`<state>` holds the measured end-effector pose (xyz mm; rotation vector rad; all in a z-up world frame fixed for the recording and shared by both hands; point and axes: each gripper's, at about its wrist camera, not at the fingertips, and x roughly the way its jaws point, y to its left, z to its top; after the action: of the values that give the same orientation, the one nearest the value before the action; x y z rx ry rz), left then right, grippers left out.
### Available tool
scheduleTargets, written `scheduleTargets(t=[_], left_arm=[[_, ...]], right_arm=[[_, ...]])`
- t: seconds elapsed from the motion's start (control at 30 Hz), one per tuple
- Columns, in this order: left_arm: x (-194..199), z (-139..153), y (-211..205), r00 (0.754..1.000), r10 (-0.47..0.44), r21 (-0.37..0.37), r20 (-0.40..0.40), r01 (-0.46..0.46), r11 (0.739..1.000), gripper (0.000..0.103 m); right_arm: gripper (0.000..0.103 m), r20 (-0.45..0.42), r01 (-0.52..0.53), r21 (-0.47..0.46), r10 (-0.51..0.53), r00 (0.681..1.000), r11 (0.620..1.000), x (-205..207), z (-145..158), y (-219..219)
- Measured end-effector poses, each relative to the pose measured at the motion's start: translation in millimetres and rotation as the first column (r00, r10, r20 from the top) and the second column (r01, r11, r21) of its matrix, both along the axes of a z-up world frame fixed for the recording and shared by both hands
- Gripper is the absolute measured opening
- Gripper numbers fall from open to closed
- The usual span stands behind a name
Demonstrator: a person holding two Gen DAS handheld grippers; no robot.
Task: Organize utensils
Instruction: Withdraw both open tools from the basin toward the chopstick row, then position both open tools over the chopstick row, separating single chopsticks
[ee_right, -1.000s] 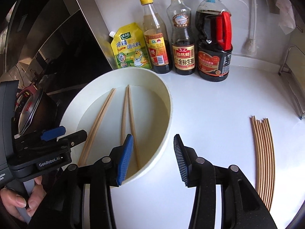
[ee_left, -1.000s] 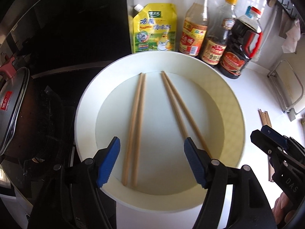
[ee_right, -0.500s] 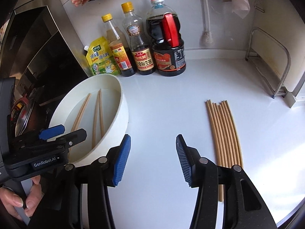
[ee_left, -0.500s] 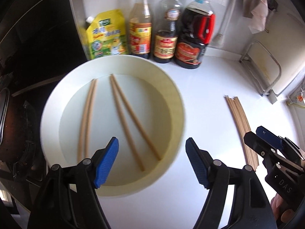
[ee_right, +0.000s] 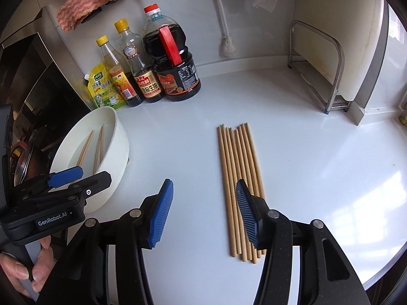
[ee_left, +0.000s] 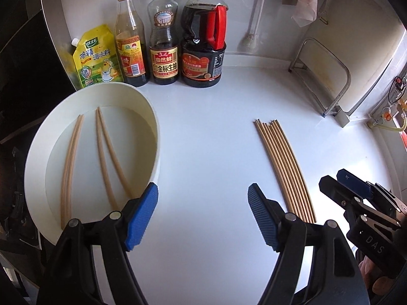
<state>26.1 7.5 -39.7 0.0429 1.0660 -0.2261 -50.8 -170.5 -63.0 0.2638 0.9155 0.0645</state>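
So progress-wise I'd call this early-to-mid. Four chopsticks (ee_left: 101, 157) already sit in the white basin (ee_left: 157, 152) at the left of the left wrist view, lying as two loose pairs on its floor. The rest, a flat bundle of chopsticks (ee_right: 239, 185), lies on the white counter (ee_right: 318, 178) right of center in the right wrist view, well apart from the basin. Looks like eight or so, hard to count exactly.

The left gripper (ee_left: 202, 216) is wide open with nothing in it, hanging over bare counter between basin and bundle. The right gripper (ee_right: 203, 213) is about half open, jaws spreading, also empty, though its right pad sits just over the near end of the bundle.

My guess is the next grab comes from that bundle. The sauce bottles (ee_left: 165, 38) along the back wall look like bystanders.
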Motion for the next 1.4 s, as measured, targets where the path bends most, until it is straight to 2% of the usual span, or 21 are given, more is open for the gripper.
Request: scheduleTargets(t=[0.3, 0.63, 1.03, 1.4], left_arm=[[1, -17, -37, 0.999, -0.01, 0.004, -0.033, 0.01, 1.0, 0.072], [11, -38, -59, 0.998, -0.008, 0.019, -0.069, 0.01, 1.0, 0.072], [20, -61, -64, 0.994, 0.011, 0.032, -0.105, -0.008, 0.999, 0.072], [22, -72, -61, 0.993, 0.036, 0.046, -0.114, -0.031, 0.998, 0.072]], right_arm=[[0.05, -0.036, -0.016, -0.017, 0.015, 0.999, 1.0, 2, -18, -31], [0.05, -0.067, -0.013, -0.018, 0.012, 0.998, 1.0, 15, -44, -57], [0.05, -0.087, -0.014, -0.011, 0.013, 0.996, 1.0, 34, -70, -66], [0.05, -0.079, -0.038, -0.007, 0.037, 0.996, 0.999, 40, -80, -65]])
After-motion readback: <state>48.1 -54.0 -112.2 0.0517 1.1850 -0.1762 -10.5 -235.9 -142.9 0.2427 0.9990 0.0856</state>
